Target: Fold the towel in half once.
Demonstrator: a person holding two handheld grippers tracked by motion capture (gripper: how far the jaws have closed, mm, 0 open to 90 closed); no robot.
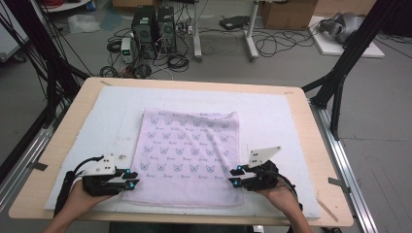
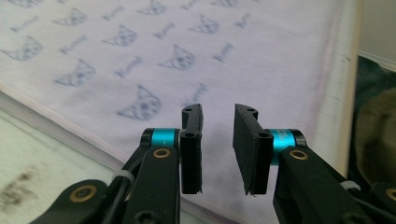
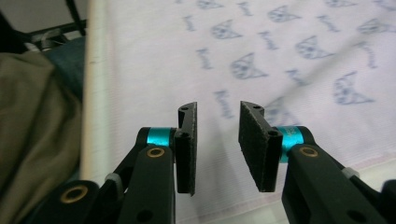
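Note:
A pale pink towel (image 1: 187,155) printed with blue cat faces lies flat on the white pad (image 1: 272,111). My left gripper (image 1: 132,183) sits at the towel's near left corner, pointing right over its edge. At the near right corner, my right gripper (image 1: 234,177) points left over the towel's right edge. In the left gripper view the jaws (image 2: 218,109) stand apart just above the towel (image 2: 140,56), with nothing between the pads. The right gripper view has its jaws (image 3: 218,106) likewise apart over the towel (image 3: 289,46), gripping no cloth.
The white pad covers most of a wooden tabletop (image 1: 316,145). Beyond the far edge, computer towers (image 1: 153,26) and cables lie on the floor. Black frame legs (image 1: 340,73) stand at the right, and metal rails (image 1: 347,165) run along both sides.

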